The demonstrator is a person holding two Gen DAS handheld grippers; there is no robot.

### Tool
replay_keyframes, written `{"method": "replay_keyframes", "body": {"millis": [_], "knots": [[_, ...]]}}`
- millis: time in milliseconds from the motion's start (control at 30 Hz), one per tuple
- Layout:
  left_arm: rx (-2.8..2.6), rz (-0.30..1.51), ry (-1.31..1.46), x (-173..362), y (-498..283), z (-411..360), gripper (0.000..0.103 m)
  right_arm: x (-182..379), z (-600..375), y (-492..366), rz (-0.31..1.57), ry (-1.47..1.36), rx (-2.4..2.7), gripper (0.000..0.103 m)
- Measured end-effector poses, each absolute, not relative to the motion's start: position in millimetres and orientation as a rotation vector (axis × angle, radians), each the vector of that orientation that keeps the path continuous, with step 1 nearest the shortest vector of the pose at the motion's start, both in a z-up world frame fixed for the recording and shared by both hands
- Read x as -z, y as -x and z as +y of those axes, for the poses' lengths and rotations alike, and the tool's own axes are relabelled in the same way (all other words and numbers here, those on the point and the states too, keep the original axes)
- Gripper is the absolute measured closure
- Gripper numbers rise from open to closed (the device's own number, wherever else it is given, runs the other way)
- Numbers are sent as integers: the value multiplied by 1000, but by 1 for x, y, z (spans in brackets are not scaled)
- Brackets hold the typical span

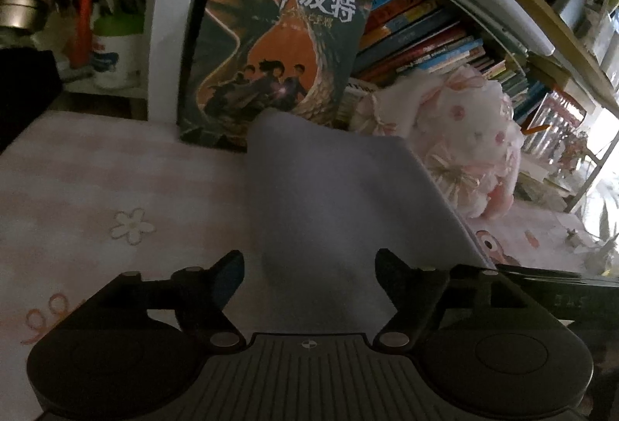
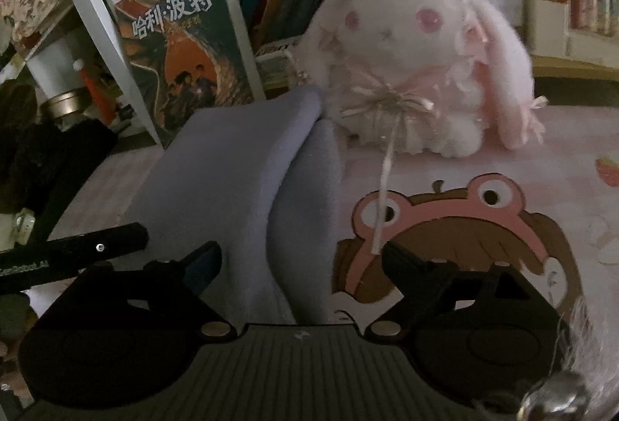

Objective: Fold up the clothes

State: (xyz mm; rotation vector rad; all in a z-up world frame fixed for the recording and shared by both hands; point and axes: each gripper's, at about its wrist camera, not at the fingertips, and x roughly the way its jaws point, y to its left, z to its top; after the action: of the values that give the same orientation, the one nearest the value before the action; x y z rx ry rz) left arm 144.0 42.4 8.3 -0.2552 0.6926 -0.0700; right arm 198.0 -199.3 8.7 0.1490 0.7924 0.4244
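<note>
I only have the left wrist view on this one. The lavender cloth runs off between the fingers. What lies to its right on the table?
Observer: In the right wrist view a printed cartoon frog-hat character on the table cover lies right of the lavender cloth.
Operator: Is the cloth flat?
Observer: No. A fold stands up along its right side, over a lower layer.
Operator: Is the right gripper holding it?
Observer: No. The right gripper is open, with cloth between its fingers but not pinched.
Operator: The plush's face?
Observer: The plush rabbit shows pink eyes there.
</note>
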Motion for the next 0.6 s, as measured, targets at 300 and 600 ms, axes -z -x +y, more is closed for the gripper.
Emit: {"method": "replay_keyframes", "body": {"millis": [300, 600], "knots": [[21, 666, 157, -13, -105, 22, 9, -20, -195, -149, 747, 10, -364, 0], [-61, 661, 165, -15, -72, 15, 5, -18, -203, -107, 762, 49, -278, 0]]}}
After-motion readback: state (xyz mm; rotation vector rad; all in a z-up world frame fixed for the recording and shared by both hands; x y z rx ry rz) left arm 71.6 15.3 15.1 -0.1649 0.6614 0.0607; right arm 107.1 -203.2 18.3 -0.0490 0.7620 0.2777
